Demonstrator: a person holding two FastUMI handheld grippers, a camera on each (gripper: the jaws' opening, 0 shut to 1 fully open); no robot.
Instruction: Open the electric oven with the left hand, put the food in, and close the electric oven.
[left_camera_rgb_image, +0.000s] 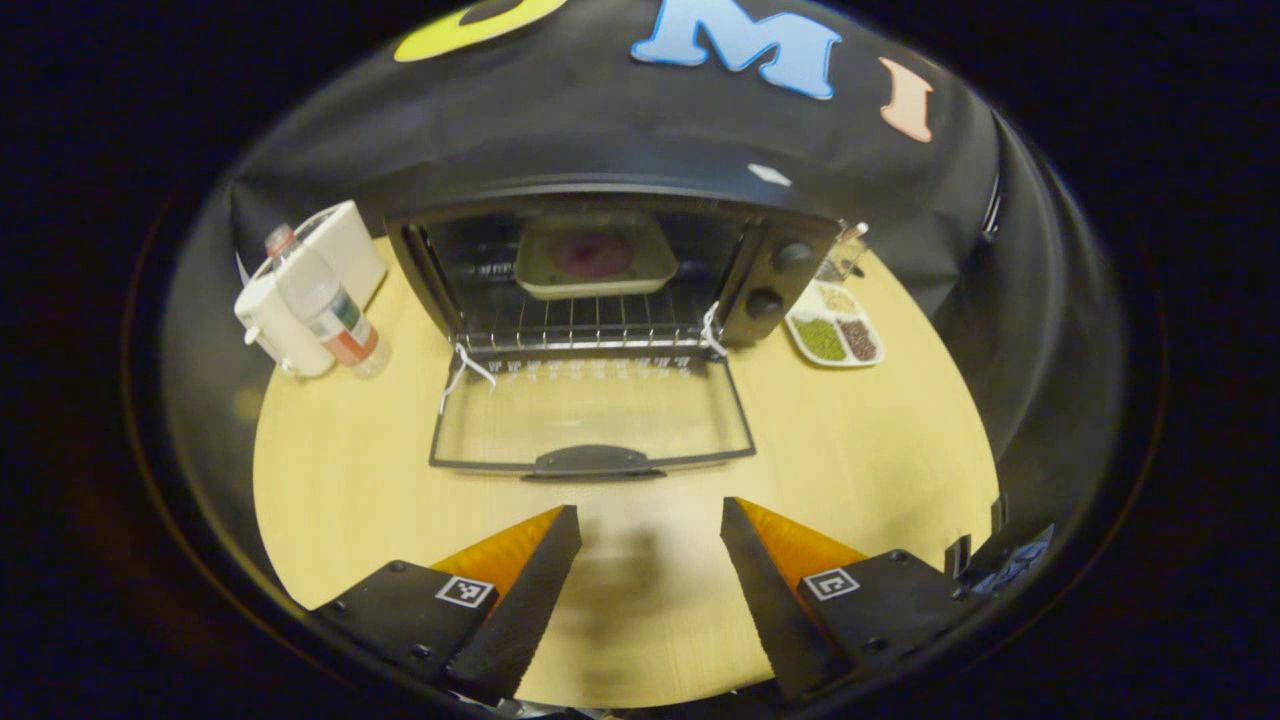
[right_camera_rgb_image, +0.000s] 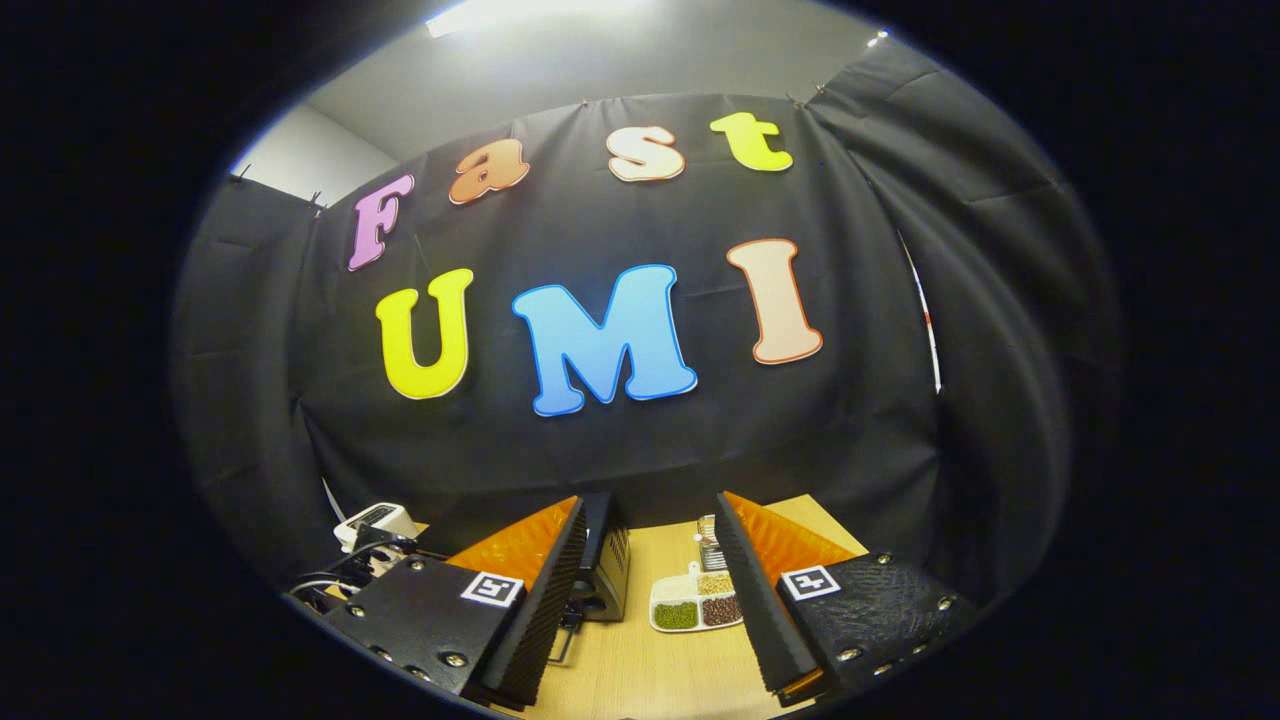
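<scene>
While the oven (left_camera_rgb_image: 600, 280) stands at the table's (left_camera_rgb_image: 350, 500) far edge with its glass door (left_camera_rgb_image: 592, 415) dropped flat toward the camera, a tray of food (left_camera_rgb_image: 595, 258) is seen resting on the rack inside. In the left gripper view, the left gripper (left_camera_rgb_image: 650, 560) is held spread and empty above the table at six o'clock from the door handle, a water bottle (left_camera_rgb_image: 325, 305) at ten o'clock and a divided dish (left_camera_rgb_image: 835, 325) at two o'clock. In the right gripper view, the right gripper (right_camera_rgb_image: 648, 590) is likewise parted with nothing grasped, the divided dish lying between its fingers (right_camera_rgb_image: 535, 610).

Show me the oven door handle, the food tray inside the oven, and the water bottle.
oven door handle (left_camera_rgb_image: 592, 460), left gripper view, middle of the grip
food tray (left_camera_rgb_image: 596, 258), left gripper view, its centre
water bottle (left_camera_rgb_image: 318, 297), left gripper view, its body
</scene>
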